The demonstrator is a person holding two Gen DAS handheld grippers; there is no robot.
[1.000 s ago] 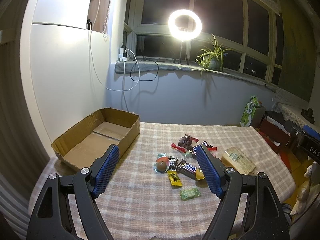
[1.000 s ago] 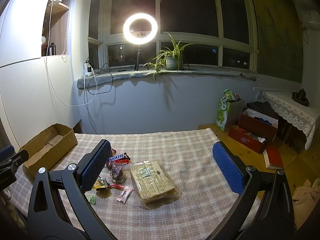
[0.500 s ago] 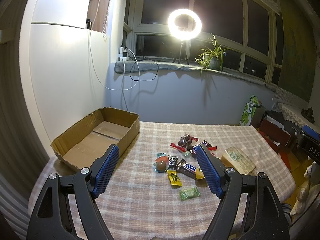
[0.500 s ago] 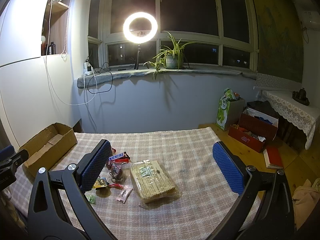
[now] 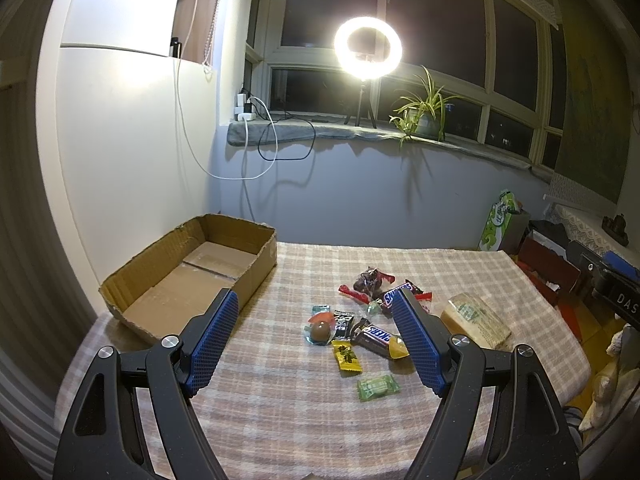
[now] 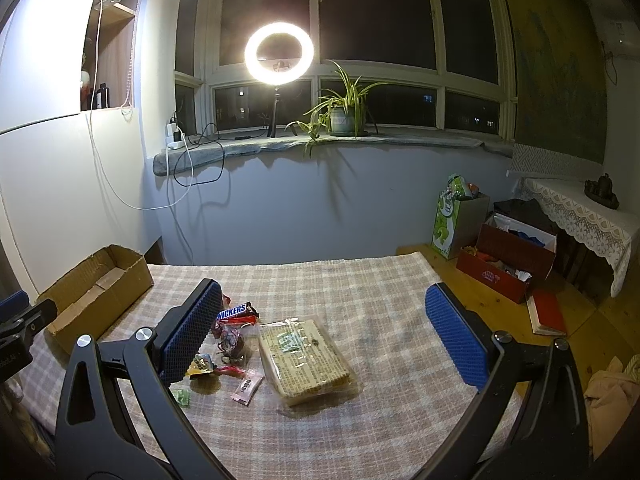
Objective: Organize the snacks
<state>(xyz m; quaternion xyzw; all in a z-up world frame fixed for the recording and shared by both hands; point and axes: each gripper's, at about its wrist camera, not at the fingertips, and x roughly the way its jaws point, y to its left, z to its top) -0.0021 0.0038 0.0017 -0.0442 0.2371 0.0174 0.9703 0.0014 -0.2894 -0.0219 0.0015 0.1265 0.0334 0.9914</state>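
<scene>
Both grippers hang above the near edge of the table [image 5: 280,420], which is covered in a soft woven cloth checked in pink and cream. The left gripper [image 5: 314,338] has its knurled blue pads spread wide and holds nothing; the right gripper [image 6: 324,336] is likewise spread and holds nothing. A shallow corrugated cardboard box [image 5: 256,268], rectangular with ragged torn rims, sits at the table's far left corner. Around the middle of the cloth lies a loose heap of snacks [image 5: 360,320]: glossy crinkled Snickers bars [image 5: 376,334], a small yellow sachet [image 5: 347,356] and a pale green wrapped sweet [image 5: 377,387] nearer the front edge. Towards the right edge lies a flat oblong cracker block [image 6: 306,356] in clear film.
</scene>
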